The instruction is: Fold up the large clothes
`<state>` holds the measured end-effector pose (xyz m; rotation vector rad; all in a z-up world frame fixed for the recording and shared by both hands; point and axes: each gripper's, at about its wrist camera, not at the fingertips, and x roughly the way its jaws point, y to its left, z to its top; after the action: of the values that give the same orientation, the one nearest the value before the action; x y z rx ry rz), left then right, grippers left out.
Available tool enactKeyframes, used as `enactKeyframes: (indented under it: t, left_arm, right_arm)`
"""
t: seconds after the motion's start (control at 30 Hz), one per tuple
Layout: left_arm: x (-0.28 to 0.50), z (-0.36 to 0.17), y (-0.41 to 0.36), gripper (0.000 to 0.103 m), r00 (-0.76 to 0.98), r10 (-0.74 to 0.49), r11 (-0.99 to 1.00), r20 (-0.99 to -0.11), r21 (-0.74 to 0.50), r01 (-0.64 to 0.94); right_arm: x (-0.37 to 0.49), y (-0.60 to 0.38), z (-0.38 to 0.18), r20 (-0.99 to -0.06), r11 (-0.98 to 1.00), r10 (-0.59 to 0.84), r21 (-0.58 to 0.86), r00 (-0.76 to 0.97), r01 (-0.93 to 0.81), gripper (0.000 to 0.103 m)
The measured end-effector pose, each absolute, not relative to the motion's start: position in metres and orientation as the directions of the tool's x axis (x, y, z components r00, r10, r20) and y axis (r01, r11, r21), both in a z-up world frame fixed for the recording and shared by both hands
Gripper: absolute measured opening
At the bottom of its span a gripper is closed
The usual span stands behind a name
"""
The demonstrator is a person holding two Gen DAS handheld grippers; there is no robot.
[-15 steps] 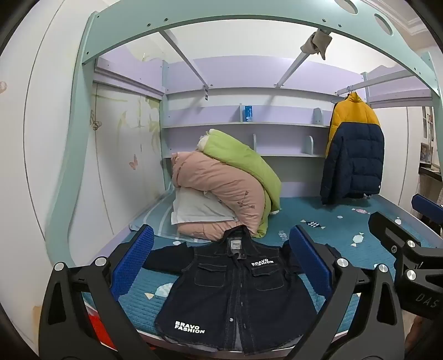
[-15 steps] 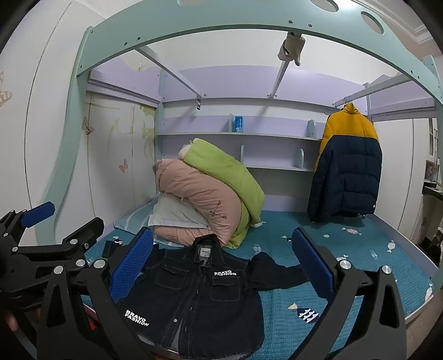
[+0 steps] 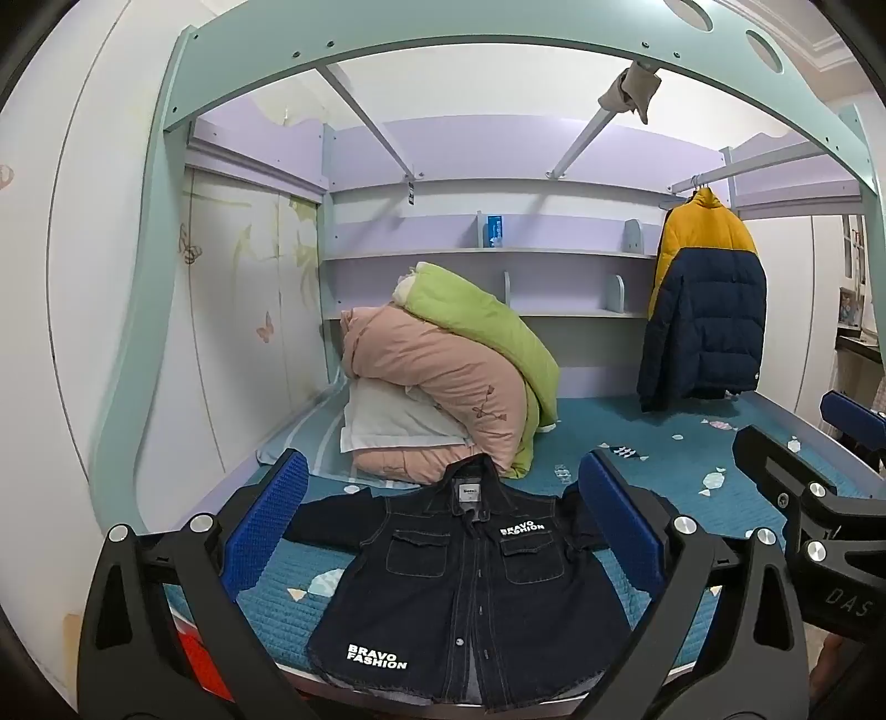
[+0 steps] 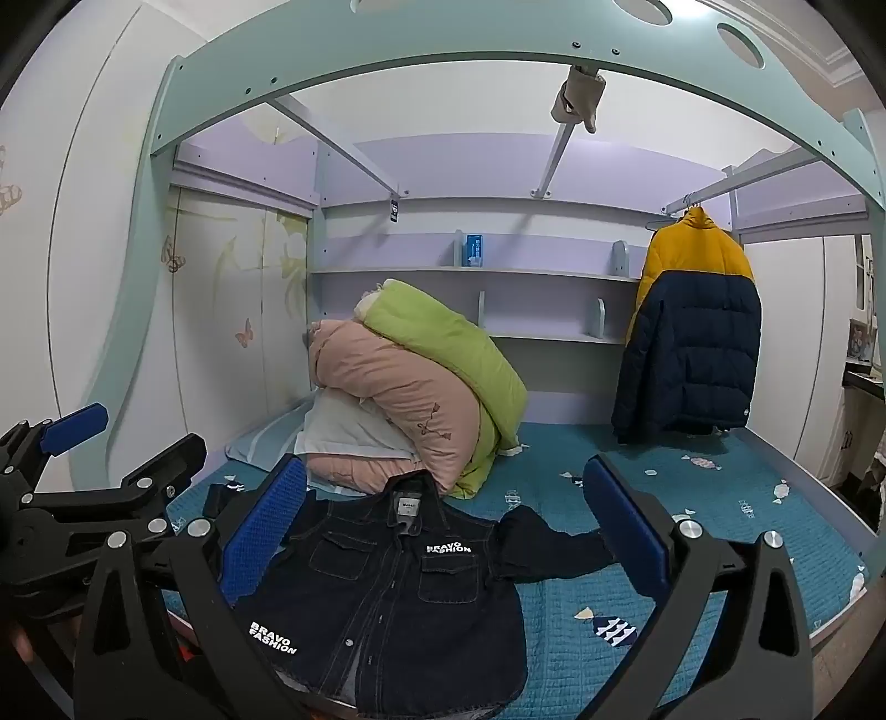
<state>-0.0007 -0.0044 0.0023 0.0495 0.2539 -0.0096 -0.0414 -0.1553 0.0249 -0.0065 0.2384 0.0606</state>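
Observation:
A dark denim jacket (image 3: pixel 465 598) with white "BRAVO FASHION" print lies flat, front up, collar away from me, at the near edge of the bed; it also shows in the right wrist view (image 4: pixel 387 603), with both sleeves spread out sideways. My left gripper (image 3: pixel 443 526) is open and empty, held above the jacket's front. My right gripper (image 4: pixel 443 531) is open and empty, held above the jacket's right side. The right gripper also shows at the left wrist view's right edge (image 3: pixel 803 471). The left gripper shows at the right wrist view's left edge (image 4: pixel 99 459).
The bed (image 3: pixel 692 454) has a teal quilted cover under a mint loft frame (image 3: pixel 443 33). Rolled pink and green duvets (image 3: pixel 443 387) and a pillow lie behind the jacket. A yellow and navy puffer coat (image 3: pixel 703 304) hangs at the back right. Shelves line the back wall.
Both grippers have shifted only slightly; the jacket has not moved.

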Motion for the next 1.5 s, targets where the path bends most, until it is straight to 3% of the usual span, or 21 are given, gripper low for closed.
enactKeyframes:
  t: [1.5]
  left_arm:
    - [-0.015,0.017,-0.005,0.098,0.973,-0.002,0.999,-0.233,0.051,0.014]
  right_arm:
    - [-0.054,-0.159,0.030,-0.221,0.999,0.039,0.003,0.975,-0.039,0.097]
